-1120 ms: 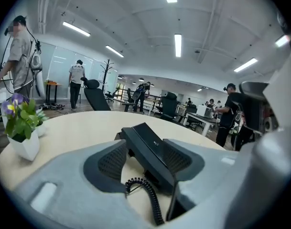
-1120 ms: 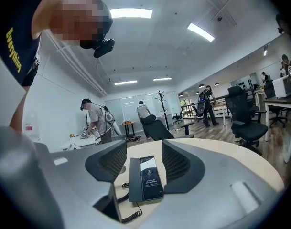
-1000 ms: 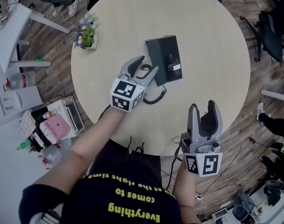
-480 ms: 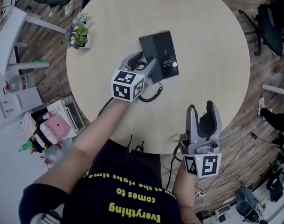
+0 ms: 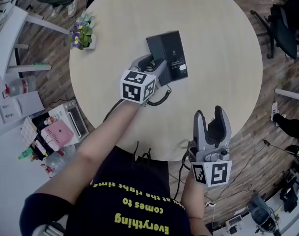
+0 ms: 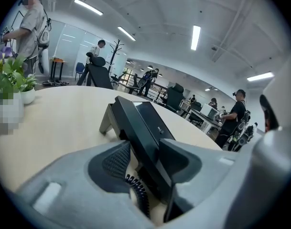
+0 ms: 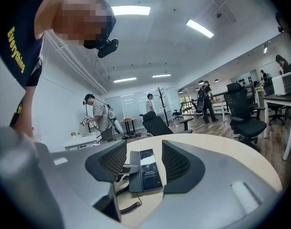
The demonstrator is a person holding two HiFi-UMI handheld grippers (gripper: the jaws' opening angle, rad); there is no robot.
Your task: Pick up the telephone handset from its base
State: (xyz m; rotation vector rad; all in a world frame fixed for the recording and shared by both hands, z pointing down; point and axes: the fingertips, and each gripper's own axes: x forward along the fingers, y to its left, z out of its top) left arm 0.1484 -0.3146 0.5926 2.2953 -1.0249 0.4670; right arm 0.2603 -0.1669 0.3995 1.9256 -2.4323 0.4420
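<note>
While the left gripper (image 5: pixel 151 65) is closing on the black plastic handset (image 6: pixel 140 137) between its jaws, both should seat squarely before lifting; the right gripper (image 5: pixel 210 114) hangs open, empty.

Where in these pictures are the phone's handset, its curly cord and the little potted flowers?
handset (image 6: pixel 138 132): left gripper view, middle of its black bar.
curly cord (image 5: pixel 161 100): head view, bend of the coil.
potted flowers (image 5: pixel 82 35): head view, on the purple blooms.

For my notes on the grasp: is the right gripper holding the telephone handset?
No, the right gripper stands open and empty, well apart from the telephone.
</note>
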